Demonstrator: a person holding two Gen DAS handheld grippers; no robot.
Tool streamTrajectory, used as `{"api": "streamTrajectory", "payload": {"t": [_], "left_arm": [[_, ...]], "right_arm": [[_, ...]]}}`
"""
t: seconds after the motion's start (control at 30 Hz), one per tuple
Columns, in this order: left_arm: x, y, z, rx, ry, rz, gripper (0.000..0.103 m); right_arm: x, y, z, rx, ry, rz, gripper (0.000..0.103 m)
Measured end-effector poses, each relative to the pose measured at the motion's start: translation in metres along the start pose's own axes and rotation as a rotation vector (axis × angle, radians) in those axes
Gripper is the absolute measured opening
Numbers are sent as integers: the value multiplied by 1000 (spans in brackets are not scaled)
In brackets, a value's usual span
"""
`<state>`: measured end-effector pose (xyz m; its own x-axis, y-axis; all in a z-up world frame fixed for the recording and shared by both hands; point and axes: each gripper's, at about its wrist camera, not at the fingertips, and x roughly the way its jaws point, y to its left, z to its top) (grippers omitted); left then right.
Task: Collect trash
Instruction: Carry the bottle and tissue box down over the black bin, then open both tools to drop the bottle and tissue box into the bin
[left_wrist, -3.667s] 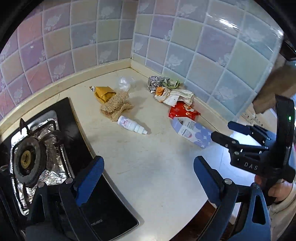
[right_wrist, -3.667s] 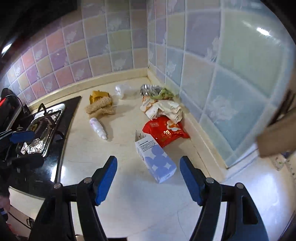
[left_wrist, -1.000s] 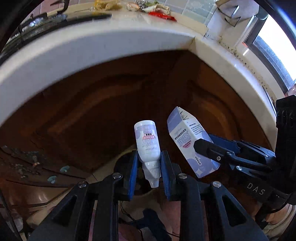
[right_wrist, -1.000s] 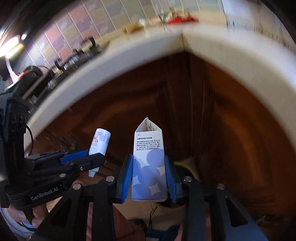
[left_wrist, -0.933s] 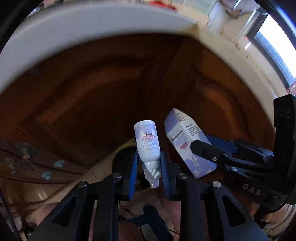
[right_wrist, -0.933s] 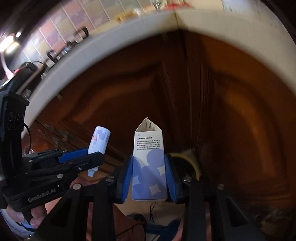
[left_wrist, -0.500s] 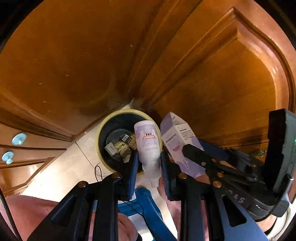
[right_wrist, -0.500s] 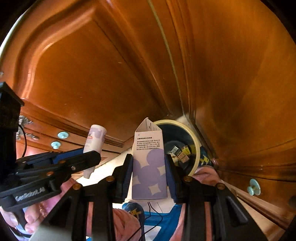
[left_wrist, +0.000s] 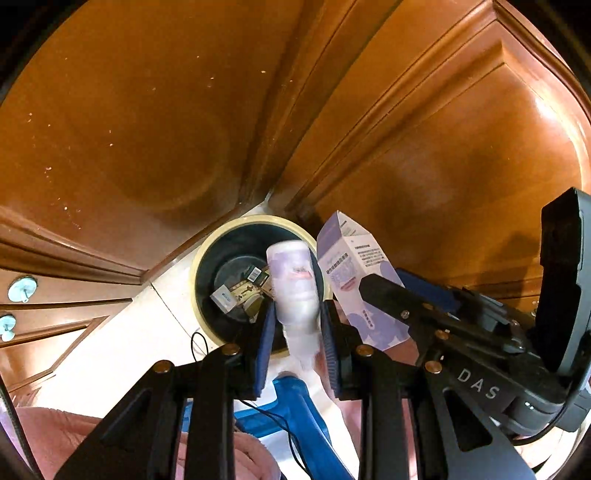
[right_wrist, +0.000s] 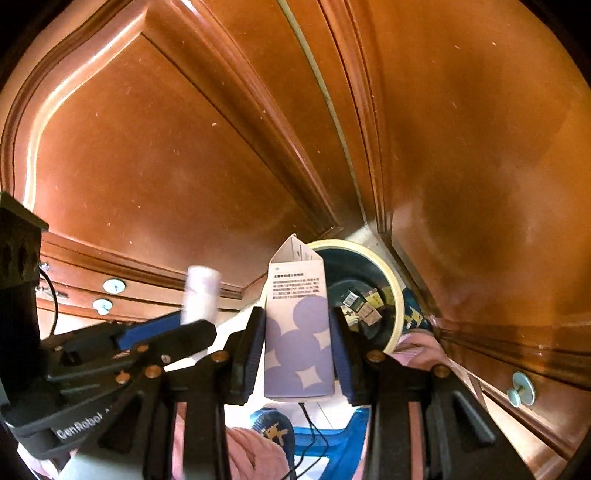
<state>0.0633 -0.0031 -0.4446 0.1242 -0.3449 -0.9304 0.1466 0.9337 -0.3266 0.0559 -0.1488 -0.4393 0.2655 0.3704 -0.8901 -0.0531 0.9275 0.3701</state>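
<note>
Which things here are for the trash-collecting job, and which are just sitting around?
For the job:
- small white bottle, gripped by the left gripper
- purple-and-white carton, gripped by the right gripper
- trash bin, already holding some scraps

Just around:
- wooden cabinet doors
- round drawer knobs
- blue stool
</note>
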Motion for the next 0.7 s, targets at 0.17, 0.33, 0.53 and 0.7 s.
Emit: {"api": "streamTrajectory", "payload": {"t": [0.17, 0.33, 0.53, 0.7], "left_arm": [[-7, 3, 2, -26, -40, 26, 52], [-19, 11, 3, -77, -102, 23, 81], [-21, 13, 1, -79, -124, 43, 82], [-27, 17, 2, -94, -153, 79, 82]], "right_arm": [[-4, -1, 9, 22, -15, -12, 36], [-8, -5, 10, 61, -16, -14, 42], [-12, 2, 8, 46, -20, -21, 43], [-18, 4, 6, 38, -22, -18, 43]]}}
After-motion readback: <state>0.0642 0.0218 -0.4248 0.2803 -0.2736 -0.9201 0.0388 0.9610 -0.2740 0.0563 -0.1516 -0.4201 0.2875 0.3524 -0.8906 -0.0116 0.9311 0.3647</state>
